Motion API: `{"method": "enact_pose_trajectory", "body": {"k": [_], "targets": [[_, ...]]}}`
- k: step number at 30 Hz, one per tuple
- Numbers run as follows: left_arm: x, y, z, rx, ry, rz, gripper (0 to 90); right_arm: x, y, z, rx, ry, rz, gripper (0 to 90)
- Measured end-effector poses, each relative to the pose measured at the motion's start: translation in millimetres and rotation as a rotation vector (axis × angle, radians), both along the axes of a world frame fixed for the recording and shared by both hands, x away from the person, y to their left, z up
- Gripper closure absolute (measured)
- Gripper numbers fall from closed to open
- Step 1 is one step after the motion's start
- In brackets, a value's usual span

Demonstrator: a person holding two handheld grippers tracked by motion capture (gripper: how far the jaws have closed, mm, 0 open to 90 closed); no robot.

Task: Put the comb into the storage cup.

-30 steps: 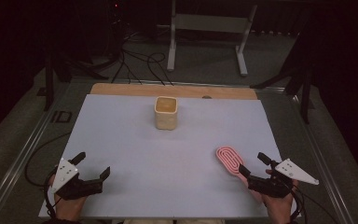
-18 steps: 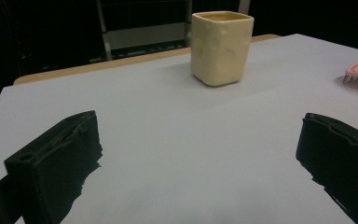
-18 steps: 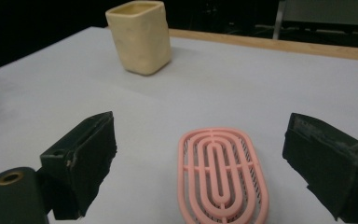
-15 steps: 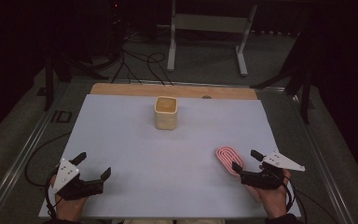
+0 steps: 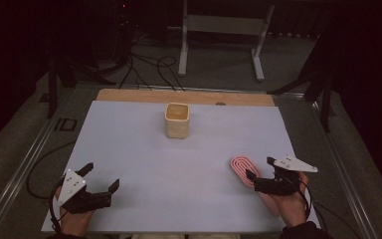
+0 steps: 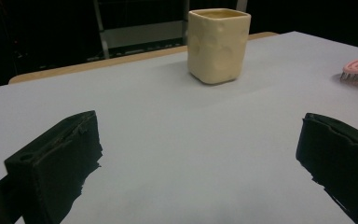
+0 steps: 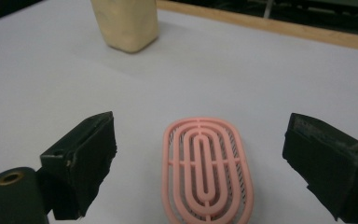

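Our right gripper (image 7: pixel 200 163) hovers with its black jaws spread wide on either side of the oval pink plastic brush (image 7: pixel 208 169) lying flat on the white table sheet (image 5: pixel 129 149). Our left gripper (image 5: pixel 102 180), also spread, holds nothing; a cream ceramic square cup (image 5: pixel 177 120) stands beyond.

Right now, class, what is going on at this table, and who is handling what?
A person holds a gripper in each hand over a white sheet. The right gripper, jaws open, sits at the near end of a pink brush that lies flat with its bristles down; the jaws stand either side of it without touching. The left gripper rests open at the near left corner, holding nothing. A cream cup stands upright farther back.
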State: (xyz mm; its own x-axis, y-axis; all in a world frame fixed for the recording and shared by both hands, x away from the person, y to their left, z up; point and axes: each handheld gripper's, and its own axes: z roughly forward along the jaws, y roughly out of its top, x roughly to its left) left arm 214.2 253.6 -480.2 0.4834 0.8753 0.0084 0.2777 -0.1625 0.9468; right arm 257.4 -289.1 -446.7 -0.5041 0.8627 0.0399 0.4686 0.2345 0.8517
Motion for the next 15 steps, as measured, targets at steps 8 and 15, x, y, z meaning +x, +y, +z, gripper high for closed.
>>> {"method": "enact_pose_trajectory", "body": {"k": [8, 15], "targets": [[0.3, -0.4, -0.8, 0.001, 0.008, -0.004, 0.3, 10.5, 7.2, -3.2, -0.086, 0.080, 0.004, 9.5], [0.7, -1.4, -1.4, 0.003, 0.011, -0.007, 0.3, 18.3, 7.0, -7.7, -0.143, 0.148, 0.005, 9.6]]}}
